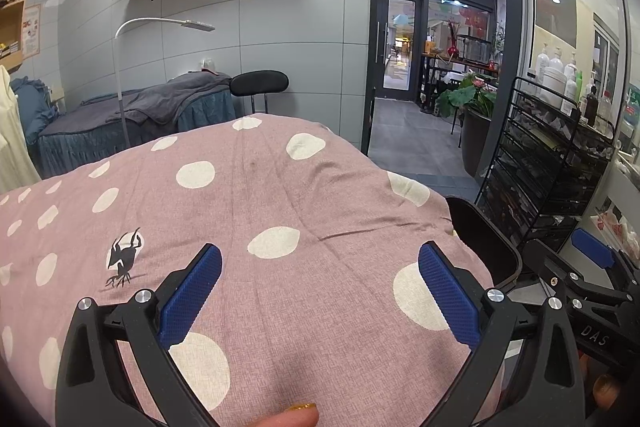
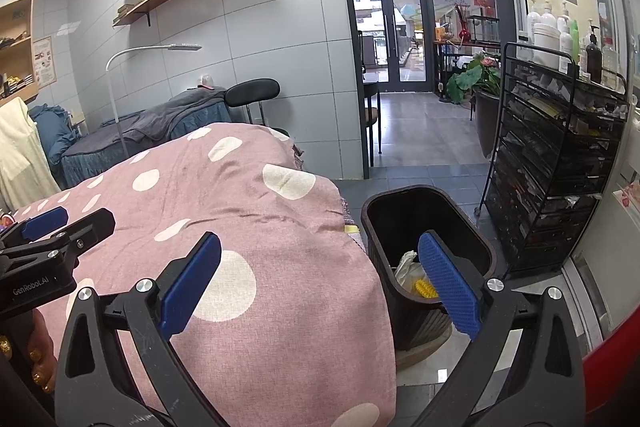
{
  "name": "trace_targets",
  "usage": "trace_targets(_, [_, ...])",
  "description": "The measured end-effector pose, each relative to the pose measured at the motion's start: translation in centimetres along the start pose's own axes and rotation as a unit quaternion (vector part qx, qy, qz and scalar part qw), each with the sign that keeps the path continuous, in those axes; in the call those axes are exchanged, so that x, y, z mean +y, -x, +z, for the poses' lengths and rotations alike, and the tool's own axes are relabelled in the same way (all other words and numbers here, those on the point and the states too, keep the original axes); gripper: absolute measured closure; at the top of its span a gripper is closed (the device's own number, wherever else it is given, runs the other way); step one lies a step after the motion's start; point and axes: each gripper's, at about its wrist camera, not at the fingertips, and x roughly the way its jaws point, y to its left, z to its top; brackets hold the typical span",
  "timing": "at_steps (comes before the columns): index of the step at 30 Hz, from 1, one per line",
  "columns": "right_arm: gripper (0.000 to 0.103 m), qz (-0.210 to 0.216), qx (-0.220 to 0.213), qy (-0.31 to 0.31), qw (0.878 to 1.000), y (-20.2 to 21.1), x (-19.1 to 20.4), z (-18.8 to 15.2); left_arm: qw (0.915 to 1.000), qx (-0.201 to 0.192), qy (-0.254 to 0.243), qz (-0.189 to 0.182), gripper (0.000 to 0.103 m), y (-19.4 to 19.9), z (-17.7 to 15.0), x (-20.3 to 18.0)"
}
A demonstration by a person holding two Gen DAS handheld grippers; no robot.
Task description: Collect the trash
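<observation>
A bed (image 2: 280,267) carries a pink cover (image 1: 280,187) with cream dots and one small black print (image 1: 123,259). Just beside it, a black bin (image 2: 400,291) stands on the grey tiled floor (image 2: 420,135).

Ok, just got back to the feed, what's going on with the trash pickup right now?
A person holds both grippers over a bed with a pink polka-dot cover. The left gripper and right gripper both have their jaws open and hold nothing. A black trash bin stands on the floor beside the bed, under the right gripper, with crumpled white paper and something yellow already inside. No loose trash shows on the cover in these views.
</observation>
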Motion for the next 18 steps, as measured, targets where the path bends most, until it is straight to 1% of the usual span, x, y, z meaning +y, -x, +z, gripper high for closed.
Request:
trace_targets(8, [0.006, 0.0, 0.004, -0.001, 1.0, -0.29, -0.07, -0.12, 1.0, 0.001, 0.002, -0.007, 0.006, -0.05, -0.11, 0.12])
trace_targets(18, [0.006, 0.0, 0.007, -0.003, 1.0, -0.47, -0.05, -0.15, 1.0, 0.003, -0.003, -0.002, 0.006, -0.26, -0.2, 0.09])
